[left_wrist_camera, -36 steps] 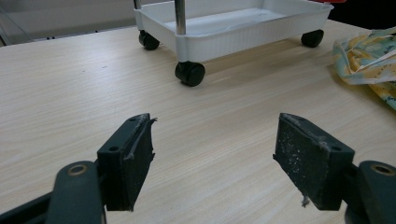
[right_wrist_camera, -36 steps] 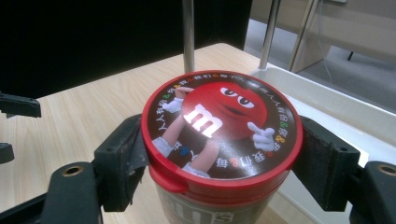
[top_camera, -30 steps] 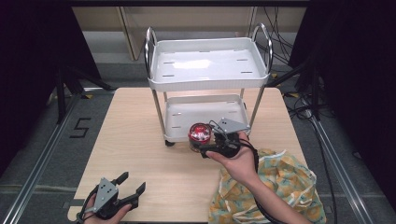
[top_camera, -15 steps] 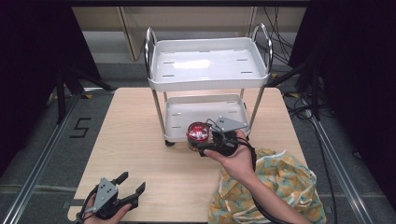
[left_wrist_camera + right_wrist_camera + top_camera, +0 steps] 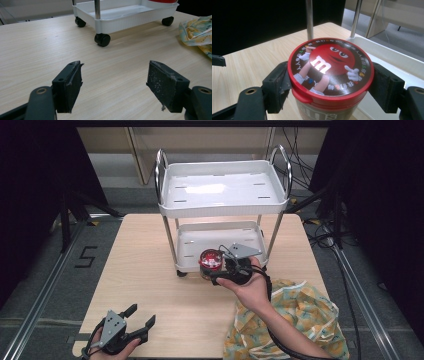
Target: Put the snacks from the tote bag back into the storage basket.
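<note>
Right gripper [image 5: 329, 82] clamps the rigid candy tub [image 5: 329, 75] below its lid, probably slippery plastic; left gripper [image 5: 117, 85] gapes idle

Candy tub [image 5: 329, 75]: glossy red plastic lid, printed, catching glare. Trolley [image 5: 225, 205]: smooth white plastic trays, shiny chrome metal posts. Table [image 5: 150, 270]: pale matt wood grain. Right gripper [image 5: 329, 82] pads [image 5: 384, 85]: rough, speckled black rubber. Sleeve [image 5: 300, 320]: patterned soft cloth.
</note>
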### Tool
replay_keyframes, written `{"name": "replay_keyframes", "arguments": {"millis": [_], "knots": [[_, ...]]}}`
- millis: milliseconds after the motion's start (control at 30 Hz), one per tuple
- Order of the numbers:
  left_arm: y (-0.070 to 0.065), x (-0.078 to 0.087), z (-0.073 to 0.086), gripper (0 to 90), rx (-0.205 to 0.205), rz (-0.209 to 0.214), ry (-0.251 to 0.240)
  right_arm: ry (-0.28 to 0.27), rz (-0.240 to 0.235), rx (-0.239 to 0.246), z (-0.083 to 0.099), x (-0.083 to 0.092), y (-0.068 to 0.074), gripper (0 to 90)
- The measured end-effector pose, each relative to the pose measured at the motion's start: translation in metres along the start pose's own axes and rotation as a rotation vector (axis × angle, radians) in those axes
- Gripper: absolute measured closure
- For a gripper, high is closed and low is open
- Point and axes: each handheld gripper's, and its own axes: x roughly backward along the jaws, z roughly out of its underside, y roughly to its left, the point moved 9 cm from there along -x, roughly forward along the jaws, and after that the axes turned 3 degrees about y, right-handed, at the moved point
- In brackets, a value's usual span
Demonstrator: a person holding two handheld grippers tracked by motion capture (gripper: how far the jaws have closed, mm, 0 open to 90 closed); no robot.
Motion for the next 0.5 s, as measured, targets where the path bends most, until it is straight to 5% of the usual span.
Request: {"name": "replay_keyframes", "arguments": {"millis": [33, 500], "knots": [[0.0003, 0.0002, 0.0003, 27.3, -0.003, 0.0, 0.003, 0.015, -0.002, -0.034, 0.0012, 0.0005, 0.002, 26.2], [0.0006, 0.0004, -0.0002, 27.3, 0.005, -0.005, -0.002, 0.012, -0.001, -0.014, -0.0043, -0.0085, -0.0001, 26.2]]}}
